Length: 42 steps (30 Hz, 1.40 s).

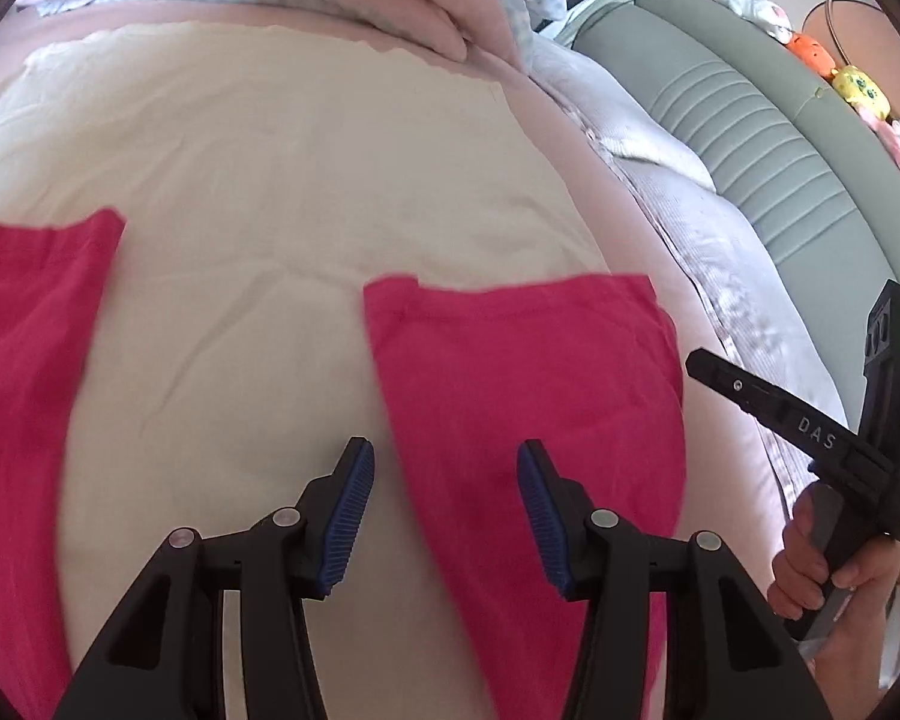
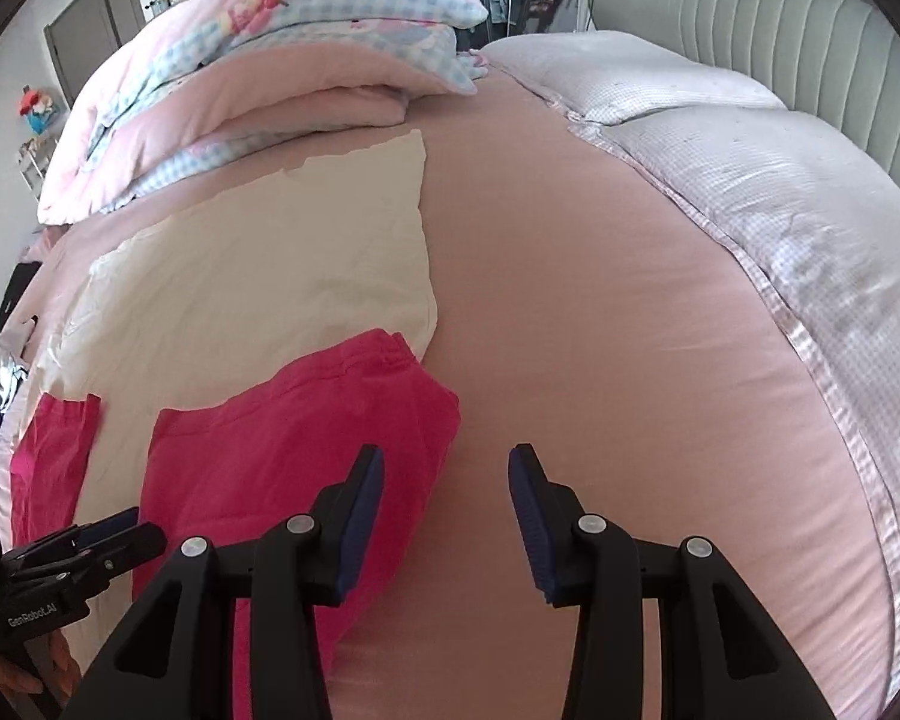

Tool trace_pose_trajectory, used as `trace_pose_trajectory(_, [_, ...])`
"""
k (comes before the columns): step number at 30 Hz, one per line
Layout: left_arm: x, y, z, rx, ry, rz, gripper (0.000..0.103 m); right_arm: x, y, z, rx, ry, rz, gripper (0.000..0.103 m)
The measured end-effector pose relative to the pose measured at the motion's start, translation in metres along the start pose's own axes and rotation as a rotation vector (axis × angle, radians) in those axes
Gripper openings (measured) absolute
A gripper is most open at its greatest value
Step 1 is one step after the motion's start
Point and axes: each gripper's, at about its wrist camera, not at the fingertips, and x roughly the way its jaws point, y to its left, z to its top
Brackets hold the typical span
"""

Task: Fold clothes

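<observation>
A magenta garment lies spread on a cream cloth (image 1: 270, 168) on the bed. One of its legs (image 1: 510, 396) runs under my left gripper (image 1: 444, 516), which hovers open with nothing between its blue pads. The other leg (image 1: 24, 360) lies apart at the left. In the right wrist view the garment (image 2: 282, 450) has its near leg partly folded over. My right gripper (image 2: 447, 516) stands open just past the garment's right edge, over the pink sheet (image 2: 600, 330). The left gripper (image 2: 132, 531) shows at the lower left. A hand (image 1: 810, 564) holds the right gripper's handle.
A folded pink and blue-checked quilt (image 2: 240, 60) is stacked at the far side of the bed. A pale checked pillow (image 2: 750, 180) lies along the grey padded headboard (image 2: 750, 6). Plush toys (image 1: 858, 90) sit beyond the headboard.
</observation>
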Motion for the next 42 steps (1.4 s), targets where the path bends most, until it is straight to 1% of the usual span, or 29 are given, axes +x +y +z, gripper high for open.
trace_pose_trajectory(1, [0.003, -0.001, 0.003, 0.000, -0.017, 0.015, 0.041, 0.003, -0.004, 0.003, 0.013, 0.005, 0.006, 0.042])
trace_pose_trajectory(2, [0.005, -0.002, 0.005, 0.000, -0.029, 0.031, 0.018, 0.005, -0.008, 0.005, 0.026, 0.009, 0.011, 0.042])
trace_pose_trajectory(3, [0.008, -0.002, 0.006, -0.002, -0.028, 0.051, 0.004, 0.008, -0.012, 0.007, 0.048, 0.017, 0.018, 0.042])
trace_pose_trajectory(4, [0.009, -0.003, 0.006, -0.003, -0.030, 0.062, 0.004, 0.010, -0.017, 0.008, 0.074, 0.026, 0.030, 0.042])
trace_pose_trajectory(6, [-0.002, -0.002, 0.005, 0.014, -0.063, 0.061, 0.002, 0.012, -0.026, 0.011, 0.114, 0.036, 0.061, 0.042])
trace_pose_trajectory(9, [-0.024, 0.002, 0.003, 0.027, -0.121, 0.099, 0.002, 0.002, -0.030, 0.020, 0.094, -0.014, 0.043, 0.042])
trace_pose_trajectory(10, [-0.030, 0.005, 0.003, 0.028, -0.135, 0.118, 0.002, -0.002, -0.031, 0.022, 0.088, -0.040, 0.031, 0.042])
trace_pose_trajectory(12, [-0.036, 0.013, 0.005, 0.040, -0.148, 0.169, 0.002, -0.004, -0.034, 0.024, 0.093, -0.055, 0.035, 0.042])
trace_pose_trajectory(15, [-0.034, 0.028, 0.009, 0.039, -0.132, 0.197, 0.002, 0.005, -0.035, 0.026, 0.126, -0.030, 0.076, 0.042])
trace_pose_trajectory(19, [-0.013, 0.033, 0.012, 0.084, -0.052, 0.227, 0.002, 0.010, -0.024, 0.024, 0.108, -0.014, 0.114, 0.042])
trace_pose_trajectory(20, [-0.015, 0.031, 0.011, 0.101, -0.066, 0.253, 0.003, 0.009, -0.017, 0.024, 0.087, -0.022, 0.118, 0.042])
trace_pose_trajectory(22, [-0.026, 0.029, 0.009, 0.109, -0.125, 0.329, 0.002, 0.005, -0.005, 0.023, 0.044, -0.039, 0.125, 0.042])
trace_pose_trajectory(24, [-0.039, 0.035, 0.008, 0.082, -0.167, 0.382, 0.002, 0.002, 0.008, 0.022, 0.001, -0.056, 0.132, 0.042])
trace_pose_trajectory(25, [-0.044, 0.039, 0.008, 0.068, -0.174, 0.394, 0.002, 0.002, 0.008, 0.022, 0.003, -0.055, 0.124, 0.042])
trace_pose_trajectory(27, [-0.040, 0.053, 0.012, 0.025, -0.119, 0.347, 0.002, 0.004, 0.006, 0.022, 0.026, -0.042, 0.114, 0.042])
trace_pose_trajectory(28, [-0.039, 0.058, 0.013, 0.006, -0.100, 0.315, 0.002, 0.005, 0.004, 0.022, 0.043, -0.038, 0.127, 0.042])
trace_pose_trajectory(29, [-0.039, 0.059, 0.012, -0.003, -0.100, 0.267, 0.002, 0.006, 0.002, 0.022, 0.059, -0.034, 0.140, 0.042])
trace_pose_trajectory(32, [-0.036, 0.051, 0.014, -0.006, -0.108, 0.156, 0.004, 0.004, 0.013, 0.020, 0.006, -0.019, 0.199, 0.042])
trace_pose_trajectory(34, [-0.028, 0.047, 0.018, -0.024, -0.095, 0.089, 0.009, 0.006, 0.014, 0.019, 0.009, -0.016, 0.178, 0.042])
trace_pose_trajectory(35, [-0.021, 0.048, 0.020, -0.037, -0.076, 0.083, 0.018, 0.007, 0.014, 0.018, 0.010, -0.015, 0.167, 0.042])
trace_pose_trajectory(36, [-0.014, 0.048, 0.021, -0.039, -0.057, 0.093, 0.023, 0.008, 0.014, 0.018, 0.012, -0.014, 0.155, 0.042])
trace_pose_trajectory(39, [-0.003, 0.041, 0.024, -0.014, -0.064, 0.158, 0.023, 0.011, 0.015, 0.016, 0.017, -0.011, 0.121, 0.042])
trace_pose_trajectory(42, [-0.004, 0.036, 0.027, -0.025, -0.061, 0.222, 0.023, 0.009, -0.008, 0.022, 0.081, -0.019, 0.129, 0.042])
